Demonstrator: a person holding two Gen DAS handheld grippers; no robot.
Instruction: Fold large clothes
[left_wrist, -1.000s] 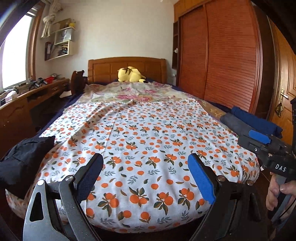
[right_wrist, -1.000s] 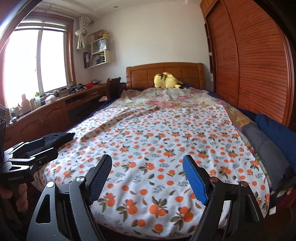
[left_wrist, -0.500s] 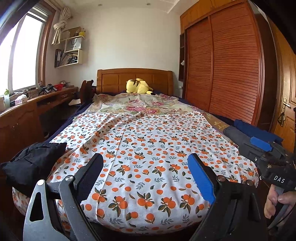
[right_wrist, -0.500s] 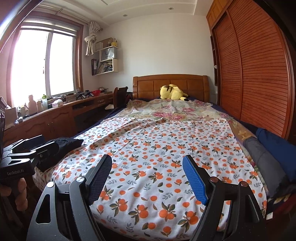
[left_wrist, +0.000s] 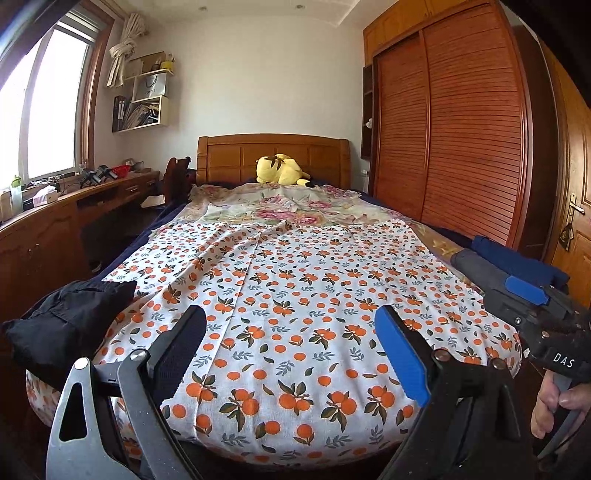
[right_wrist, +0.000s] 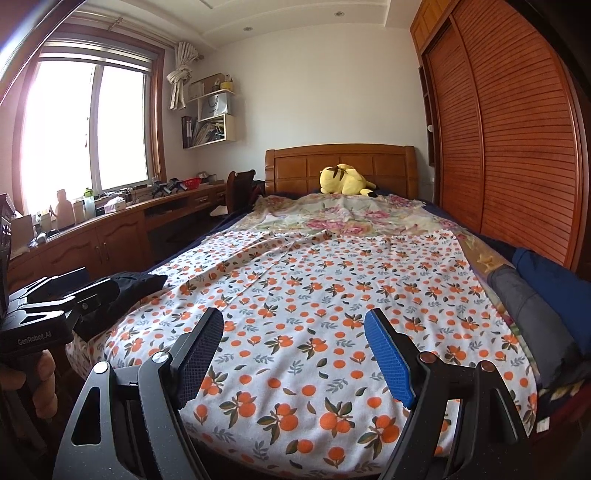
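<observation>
Bedroom with plain white walls (right_wrist: 317, 92) and a white recessed ceiling with spotlights (right_wrist: 288, 16). A wooden-framed window (right_wrist: 88, 125) on the left admits strong daylight; a knotted cream curtain (right_wrist: 179, 83) hangs at its corner. Beneath it runs a long brown wooden worktop (right_wrist: 122, 218), cluttered with bottles and small items. White wall shelves (right_wrist: 212, 118) hold papers and a bag. A panelled wooden headboard (right_wrist: 340, 166) stands against the far wall. Reddish louvred wardrobe doors (right_wrist: 517, 140) line the right side. A wooden door with a handle (left_wrist: 574, 221) is at far right.
</observation>
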